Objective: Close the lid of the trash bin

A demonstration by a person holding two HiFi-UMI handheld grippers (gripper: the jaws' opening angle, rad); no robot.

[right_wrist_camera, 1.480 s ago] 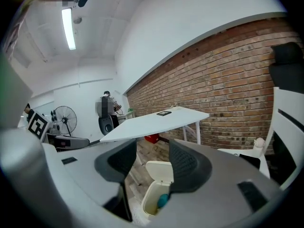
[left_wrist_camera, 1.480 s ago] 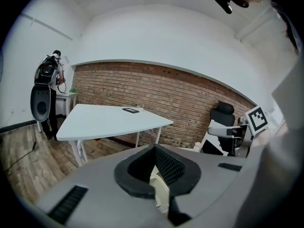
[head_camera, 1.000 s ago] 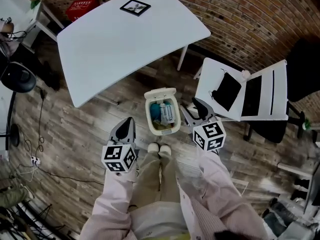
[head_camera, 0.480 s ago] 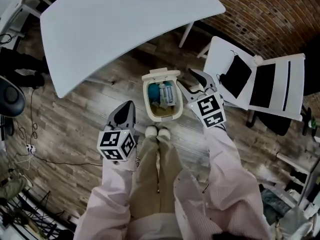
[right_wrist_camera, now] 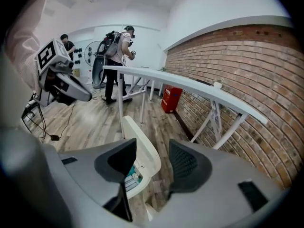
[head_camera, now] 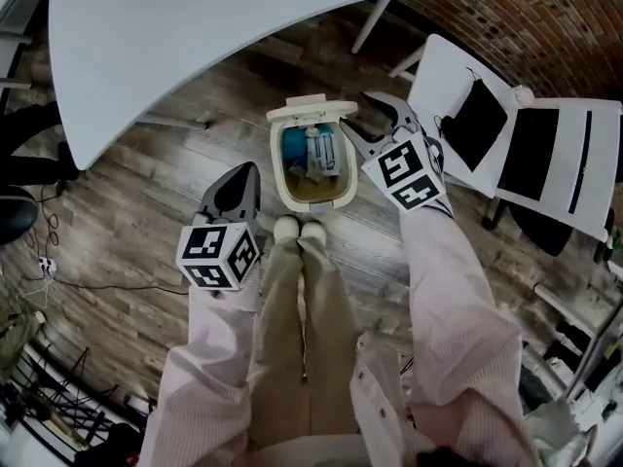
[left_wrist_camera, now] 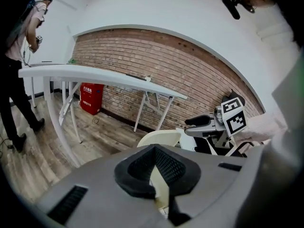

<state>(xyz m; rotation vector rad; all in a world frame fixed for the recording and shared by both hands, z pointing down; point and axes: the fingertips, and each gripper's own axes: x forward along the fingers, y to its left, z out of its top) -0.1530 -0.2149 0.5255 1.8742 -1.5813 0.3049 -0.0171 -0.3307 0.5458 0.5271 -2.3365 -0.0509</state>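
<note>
The cream trash bin point(head_camera: 310, 175) stands on the wood floor just ahead of my shoes, with bottles and rubbish inside. Its lid point(head_camera: 311, 112) stands upright at the far rim. My right gripper point(head_camera: 357, 113) is open beside the lid's right edge. In the right gripper view the lid point(right_wrist_camera: 141, 145) stands in the gap of the right gripper point(right_wrist_camera: 152, 152), not touching either pad that I can see. My left gripper point(head_camera: 238, 185) is shut and empty, left of the bin. From the left gripper point(left_wrist_camera: 154, 171) the lid point(left_wrist_camera: 161, 137) shows beyond the tips.
A white table point(head_camera: 224, 27) stands right behind the bin. A white folding chair point(head_camera: 531, 149) with a black bag point(head_camera: 479, 113) is close on the right. Cables point(head_camera: 44, 261) lie on the floor at left. People point(right_wrist_camera: 118, 56) stand further off.
My right gripper has moved forward, from beside the bin's body to the lid's right edge. The bin now lies closer under the table. The left gripper has stayed shut and barely moved.
</note>
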